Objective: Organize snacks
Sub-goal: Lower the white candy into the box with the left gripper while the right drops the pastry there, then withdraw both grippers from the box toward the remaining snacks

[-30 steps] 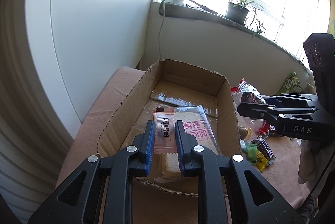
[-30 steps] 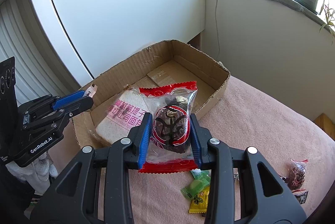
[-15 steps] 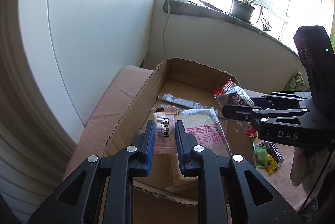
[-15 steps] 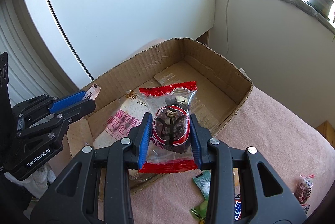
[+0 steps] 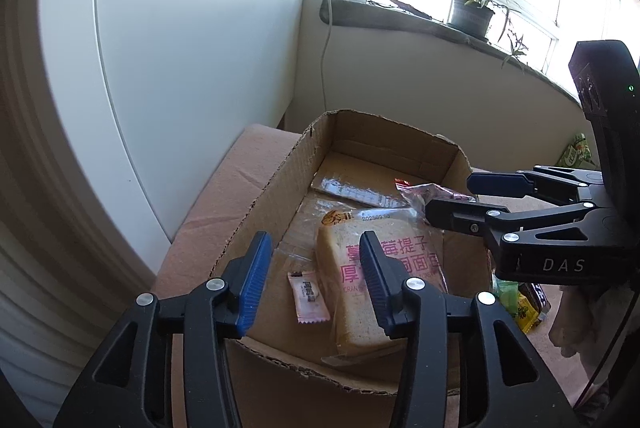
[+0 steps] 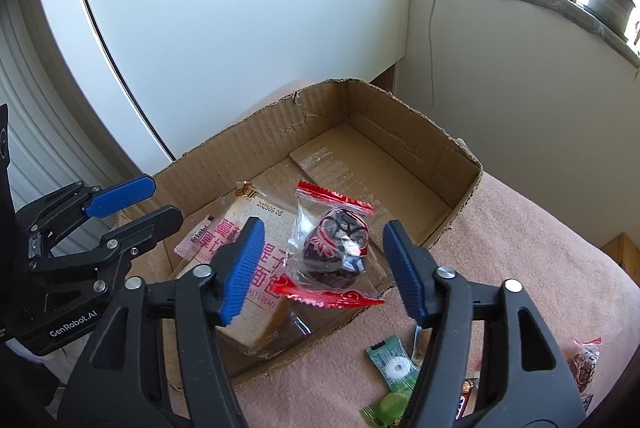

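Two snacks have just left the jaws, so the step in hand is a release into the shallow brown cardboard box (image 5: 276,188), and doing it well likely means lifting each gripper straight up without snagging a wrapper, then going for the loose sweets outside. From the left wrist view, the left gripper (image 5: 314,278) has just been opening and its blue pads stand moderately apart, gripping nothing; the small pink sachet (image 5: 308,296) lies below them on the box floor at the near left, just beside the clear bag of sliced bread with pink lettering (image 5: 384,276). From the right wrist view, the right gripper (image 6: 324,268) has just been opening too, its pads wide and clear of the clear red-edged packet holding a dark round cake (image 6: 336,248), which sits between them, partly on the bread bag near the box's near right wall; whether it has fully settled I cannot tell. Green wrapped sweets (image 6: 390,362) wait on the pink cloth (image 6: 520,252), near right.
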{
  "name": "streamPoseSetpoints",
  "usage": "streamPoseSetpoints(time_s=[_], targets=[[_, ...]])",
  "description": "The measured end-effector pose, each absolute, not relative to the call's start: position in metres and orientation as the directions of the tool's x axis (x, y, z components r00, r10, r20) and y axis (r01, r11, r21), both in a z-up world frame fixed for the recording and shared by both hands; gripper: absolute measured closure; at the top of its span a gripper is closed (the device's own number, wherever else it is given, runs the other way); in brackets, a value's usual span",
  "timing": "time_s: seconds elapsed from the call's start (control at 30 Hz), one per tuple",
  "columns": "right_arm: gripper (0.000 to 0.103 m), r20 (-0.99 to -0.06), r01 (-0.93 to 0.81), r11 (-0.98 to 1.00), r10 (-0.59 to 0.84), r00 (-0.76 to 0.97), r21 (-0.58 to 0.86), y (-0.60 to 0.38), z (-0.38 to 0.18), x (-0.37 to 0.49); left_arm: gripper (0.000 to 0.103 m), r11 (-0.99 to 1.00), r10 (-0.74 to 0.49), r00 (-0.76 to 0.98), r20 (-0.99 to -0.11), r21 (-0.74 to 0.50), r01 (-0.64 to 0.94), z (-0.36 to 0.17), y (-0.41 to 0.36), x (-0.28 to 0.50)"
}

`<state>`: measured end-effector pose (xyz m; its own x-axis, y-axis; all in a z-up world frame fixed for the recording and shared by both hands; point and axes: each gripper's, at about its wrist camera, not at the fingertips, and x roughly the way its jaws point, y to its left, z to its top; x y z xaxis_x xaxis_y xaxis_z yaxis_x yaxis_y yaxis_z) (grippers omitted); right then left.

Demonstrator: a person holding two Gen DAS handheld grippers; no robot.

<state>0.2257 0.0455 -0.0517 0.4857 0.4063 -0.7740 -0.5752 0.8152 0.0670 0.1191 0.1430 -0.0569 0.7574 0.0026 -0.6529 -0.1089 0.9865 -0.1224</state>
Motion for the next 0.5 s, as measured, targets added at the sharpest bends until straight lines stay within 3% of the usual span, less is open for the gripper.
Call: streamPoseSetpoints(time_s=[0.5], targets=[[0.033,-0.757,-0.555,0.829,0.403,0.514,0.064,0.031,-0.043,0.208,0.058,0.990,0.007,0.775,-0.631,-0.106,-0.095,-0.047,0.130,0.103]])
